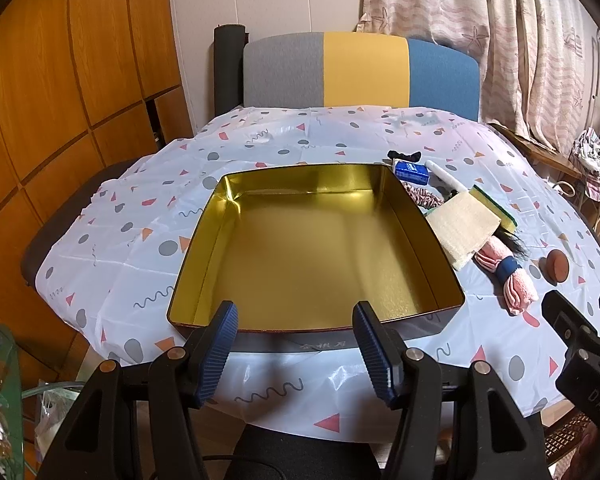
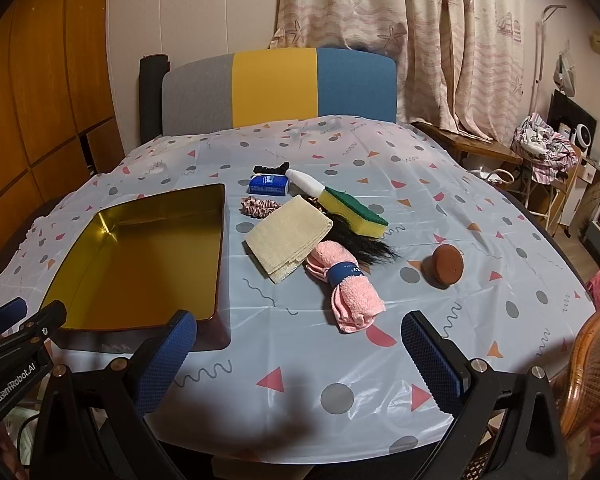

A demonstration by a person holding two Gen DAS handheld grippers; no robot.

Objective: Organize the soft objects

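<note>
An empty gold-lined tin box (image 1: 412,216) (image 2: 220,240) sits on the patterned tablecloth. Right of it lies a pile: a beige folded cloth (image 2: 288,236) (image 1: 464,228), a rolled pink towel with a blue band (image 2: 348,280) (image 1: 508,276), a yellow-green sponge (image 2: 356,212), a black hair piece (image 2: 364,244), a pink scrunchie (image 2: 260,205), a blue packet (image 2: 269,184), a white tube (image 2: 306,180) and a black scrunchie (image 2: 270,169). A brown round puff (image 2: 446,266) lies apart. My left gripper (image 1: 296,344) is open before the tin's near edge. My right gripper (image 2: 300,352) is open, short of the pink towel.
A grey, yellow and blue chair back (image 2: 276,84) stands behind the table. Curtains (image 2: 420,40) hang at the back right, a wooden wardrobe (image 1: 60,120) at the left. A wicker chair (image 2: 592,368) is at the right edge, and clutter on a stand (image 2: 548,148) beyond.
</note>
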